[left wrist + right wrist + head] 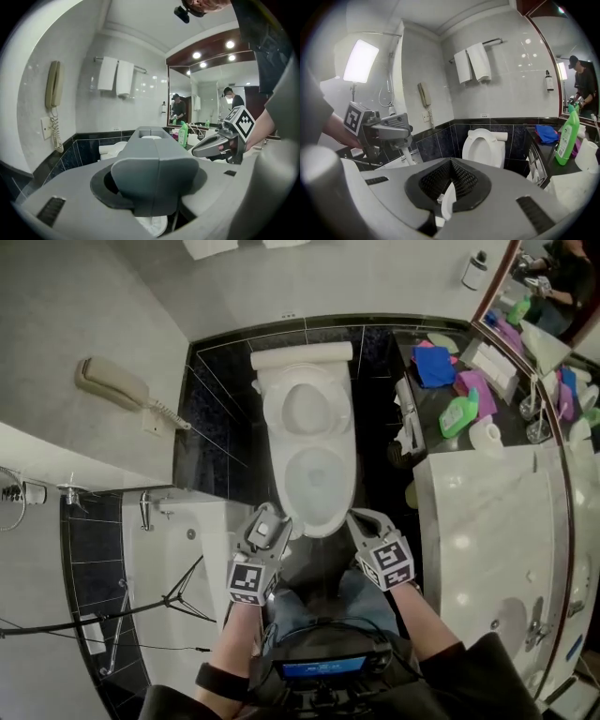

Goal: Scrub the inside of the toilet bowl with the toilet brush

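Nothing is scrubbed yet, I judge: the left gripper (270, 517) and right gripper (364, 518) hover before the open toilet bowl (319, 479), jaws pressed together on nothing (no toilet brush shows anywhere), so fetching it and scrubbing remain.

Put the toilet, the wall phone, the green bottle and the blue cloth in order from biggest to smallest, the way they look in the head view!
1. toilet, by far the biggest
2. wall phone
3. green bottle and blue cloth: they look about the same size, so I won't rank them.
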Demonstrator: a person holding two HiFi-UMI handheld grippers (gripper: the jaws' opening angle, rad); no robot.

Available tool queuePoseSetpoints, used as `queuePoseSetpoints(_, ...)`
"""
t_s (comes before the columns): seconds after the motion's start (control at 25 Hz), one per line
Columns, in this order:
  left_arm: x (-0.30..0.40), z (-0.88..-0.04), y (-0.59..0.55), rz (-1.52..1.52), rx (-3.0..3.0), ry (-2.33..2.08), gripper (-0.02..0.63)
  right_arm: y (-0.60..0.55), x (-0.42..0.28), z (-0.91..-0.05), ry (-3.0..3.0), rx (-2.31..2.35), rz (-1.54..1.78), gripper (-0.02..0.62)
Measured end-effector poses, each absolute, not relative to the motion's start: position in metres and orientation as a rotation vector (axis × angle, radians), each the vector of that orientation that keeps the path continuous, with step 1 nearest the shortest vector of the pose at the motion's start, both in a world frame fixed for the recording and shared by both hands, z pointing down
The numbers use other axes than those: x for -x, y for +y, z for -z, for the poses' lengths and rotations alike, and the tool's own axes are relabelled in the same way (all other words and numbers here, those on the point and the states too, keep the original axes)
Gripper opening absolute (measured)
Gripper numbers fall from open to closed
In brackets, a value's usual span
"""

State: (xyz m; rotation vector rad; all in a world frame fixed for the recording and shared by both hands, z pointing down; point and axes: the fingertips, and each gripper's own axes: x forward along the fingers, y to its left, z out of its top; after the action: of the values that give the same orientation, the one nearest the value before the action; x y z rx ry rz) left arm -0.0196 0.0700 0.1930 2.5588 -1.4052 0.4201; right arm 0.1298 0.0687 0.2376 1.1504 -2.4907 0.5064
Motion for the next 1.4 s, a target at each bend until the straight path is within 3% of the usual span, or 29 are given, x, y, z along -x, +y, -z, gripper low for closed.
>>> queuePoseSetpoints(0.48, 0.056, -0.169, 0.113, -0.409, -2.656, -1.350, 0.239, 0.118, -0.089, -0.231, -2.453, -1.218, -0.528, 0.006)
queuePoseSetpoints(1.04, 0.069, -0.169, 0.109, -0.392, -2.603, -1.463, 0.238, 0.110, -0.087, -0.230, -2.472, -1.159, -0.488, 0.006)
queuePoseSetpoints(1.4, 0.136, -0.201, 0.099, -0.399, -2.447, -1.648, 0.238, 0.109, -0.024, -0.245, -2.516, -0.944, -0.492, 0.006)
